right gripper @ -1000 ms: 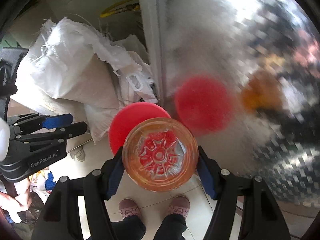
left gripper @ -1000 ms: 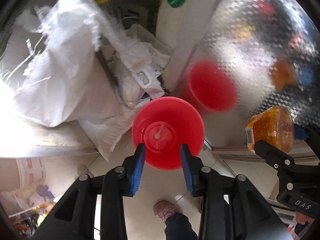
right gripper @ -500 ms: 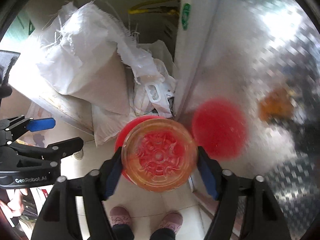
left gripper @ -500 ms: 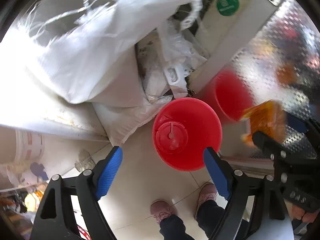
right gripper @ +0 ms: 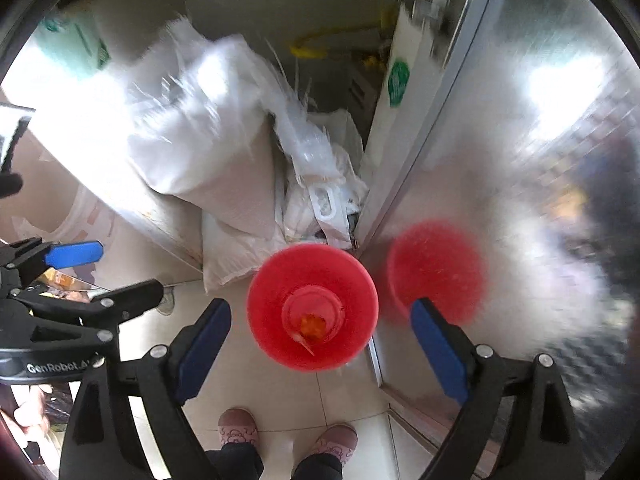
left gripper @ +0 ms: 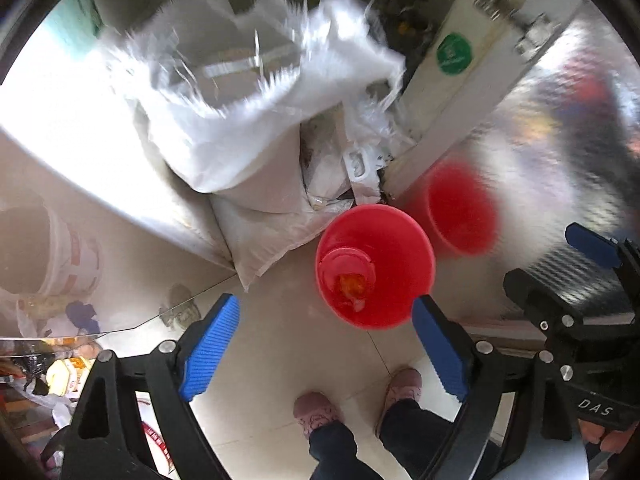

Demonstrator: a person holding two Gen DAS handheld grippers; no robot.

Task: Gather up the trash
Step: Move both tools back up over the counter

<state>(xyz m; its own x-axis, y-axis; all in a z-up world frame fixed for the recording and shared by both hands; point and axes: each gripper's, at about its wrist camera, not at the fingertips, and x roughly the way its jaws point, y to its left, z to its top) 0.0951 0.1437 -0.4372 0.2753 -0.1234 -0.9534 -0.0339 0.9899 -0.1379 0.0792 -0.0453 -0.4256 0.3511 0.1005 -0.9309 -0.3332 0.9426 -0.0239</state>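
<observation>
Standing on the tiled floor (left gripper: 280, 344), the red bin (left gripper: 400, 248) lies below both grippers and holds an orange jar (right gripper: 312, 322) and a red lid (left gripper: 346, 266). The left gripper (left gripper: 326, 344) is spreading, nothing between its pads. The right gripper (right gripper: 320, 344) is likewise spreading and empty. White sacks (left gripper: 240, 140) lie just beside the bin, which is near a steel door (right gripper: 520, 160).

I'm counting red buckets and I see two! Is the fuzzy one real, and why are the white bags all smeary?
Left wrist view: one real red bucket; the fuzzy red patch is its reflection in the shiny metal panel. The white sacks are streaked by motion blur. Right wrist view: same reflection, bright glare on the panel, sacks also smeared.
</observation>
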